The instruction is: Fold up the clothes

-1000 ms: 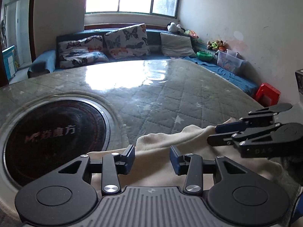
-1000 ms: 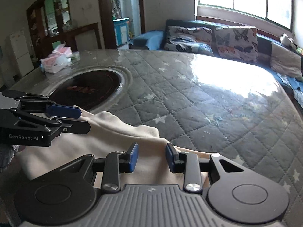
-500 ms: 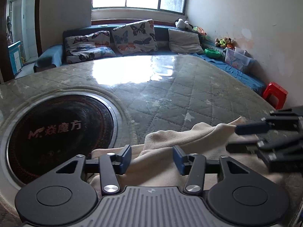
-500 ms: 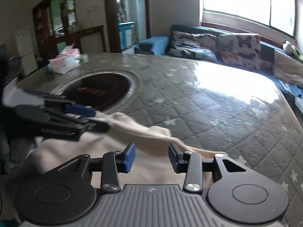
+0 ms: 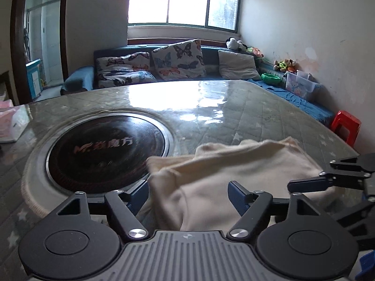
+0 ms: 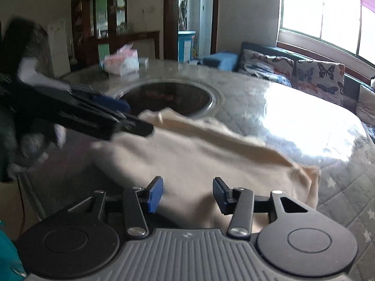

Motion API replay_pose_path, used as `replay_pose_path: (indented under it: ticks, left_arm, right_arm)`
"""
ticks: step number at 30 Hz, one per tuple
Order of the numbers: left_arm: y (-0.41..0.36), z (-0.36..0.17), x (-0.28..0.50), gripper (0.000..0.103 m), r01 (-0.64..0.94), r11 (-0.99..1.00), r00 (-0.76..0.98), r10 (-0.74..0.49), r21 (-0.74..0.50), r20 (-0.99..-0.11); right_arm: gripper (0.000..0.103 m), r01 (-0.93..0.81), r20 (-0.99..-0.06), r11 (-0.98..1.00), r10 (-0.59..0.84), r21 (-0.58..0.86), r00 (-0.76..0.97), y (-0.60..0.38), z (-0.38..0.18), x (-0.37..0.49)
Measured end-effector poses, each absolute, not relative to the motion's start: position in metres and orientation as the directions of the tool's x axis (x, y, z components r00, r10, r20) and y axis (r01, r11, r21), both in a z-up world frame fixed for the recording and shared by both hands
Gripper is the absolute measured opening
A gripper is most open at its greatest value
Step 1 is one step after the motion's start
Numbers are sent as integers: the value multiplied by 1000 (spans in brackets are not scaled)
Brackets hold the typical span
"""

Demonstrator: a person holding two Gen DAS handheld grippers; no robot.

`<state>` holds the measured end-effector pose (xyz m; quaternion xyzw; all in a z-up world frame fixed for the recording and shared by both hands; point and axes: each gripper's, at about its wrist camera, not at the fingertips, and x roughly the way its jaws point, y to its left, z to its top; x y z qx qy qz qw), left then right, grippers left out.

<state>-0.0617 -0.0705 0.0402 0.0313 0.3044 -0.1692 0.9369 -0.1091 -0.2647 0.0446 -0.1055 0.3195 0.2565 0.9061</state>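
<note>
1. A cream cloth [image 5: 234,171] lies on the quilted table [image 5: 246,117], near the edge closest to the person, and its far corner touches the round black plate [image 5: 105,149] set into the table
2. The cloth looks partly folded, because one layer lies over another, but it is still lumpy and wrinkled
3. The left gripper [image 5: 188,193] is opening wide, with cloth lying between its fingers, and the pads are not pressing on it
4. The right gripper [image 6: 187,193] is opening too, about half way, and the cloth sits loose below it
5. I think one fold has just been laid down and let go
6. More folding and smoothing are probably still left to do
</note>
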Motion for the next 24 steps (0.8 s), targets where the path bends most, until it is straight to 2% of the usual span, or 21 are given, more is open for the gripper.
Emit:
replay_pose_path:
  ticks: [10, 14, 20, 24]
  left_arm:
    - [-50, 28, -73, 78, 270, 962, 766, -239, -38, -597]
    - [-49, 19, -76, 79, 275, 961, 760, -232, -24, -607]
    - [-37, 28, -72, 78, 271, 959, 762, -269, -86, -589]
    - [-22, 36, -67, 78, 220, 969, 782, -245, -114, -573]
  right_arm:
    - [48, -590, -607, 803, 432, -77, 667, -243, 57, -114]
    - [48, -617, -647, 783, 429, -82, 631, -230, 46, -108]
    - [48, -639, -653, 760, 427, -116, 626, -223, 55, -112]
    - [48, -702, -652, 698, 468, -143, 597, -208, 63, -119]
